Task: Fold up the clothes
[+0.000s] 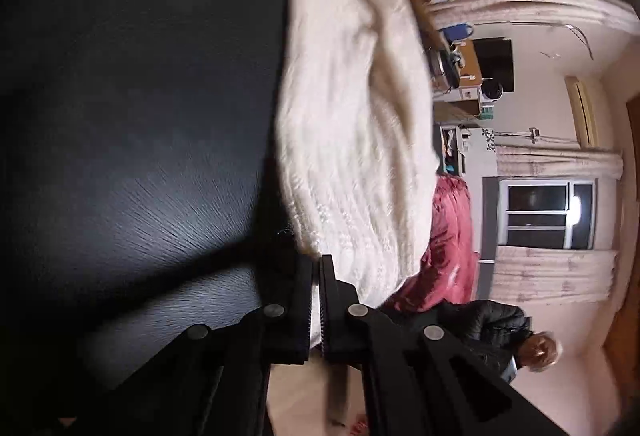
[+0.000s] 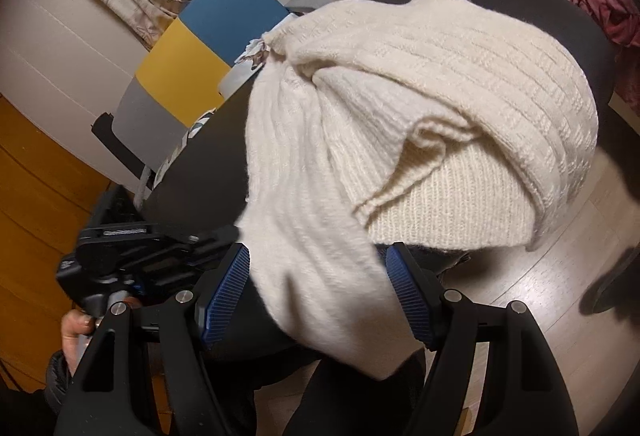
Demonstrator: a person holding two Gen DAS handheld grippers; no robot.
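Sweater (image 2: 400, 108) edge pinched in left tongs (image 1: 316, 268).

Warm indoor light, dim overall. In the left wrist view the cream ribbed knitted sweater (image 1: 352, 124) is motion-blurred, and a soft sheen lies on the dark round bench (image 1: 132, 164). Fisheye bending and black vignetting mark every edge; the right wrist view is sharper.

Sweater (image 2: 420, 108) on table (image 2: 208, 164) — overhanging edge

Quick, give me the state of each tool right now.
Left tool: shut on the edge of the cream knit sweater.
Right tool: open, a fold of the sweater hanging between its blue pads, not clamped.
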